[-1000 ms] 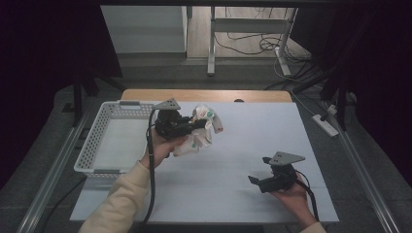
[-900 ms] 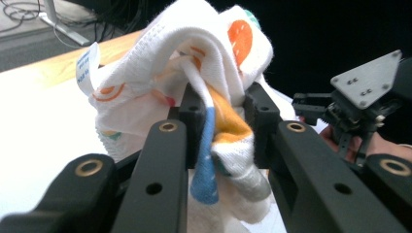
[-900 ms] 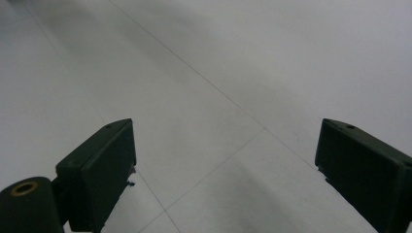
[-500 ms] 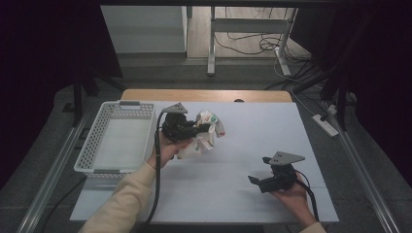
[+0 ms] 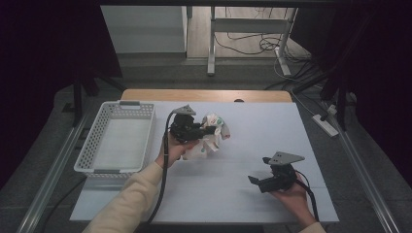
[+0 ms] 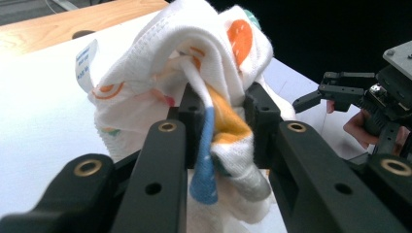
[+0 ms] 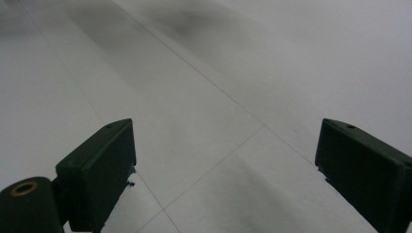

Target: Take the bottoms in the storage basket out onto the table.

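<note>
Shifted slightly rightward – left gripper (image 5: 210,130), forearm extended, clamped on bunched cloth (image 6: 194,92). Right gripper (image 5: 254,182) held low over table (image 5: 291,126) – jaws apart.

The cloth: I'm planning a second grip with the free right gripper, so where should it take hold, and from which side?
Probably the bunched top fold of the cloth, coming from its right side. The left gripper already clamps the middle from the left, and the cloth stands up in a soft lump, so its far edge is exposed. The right gripper is open and low over the table.
</note>
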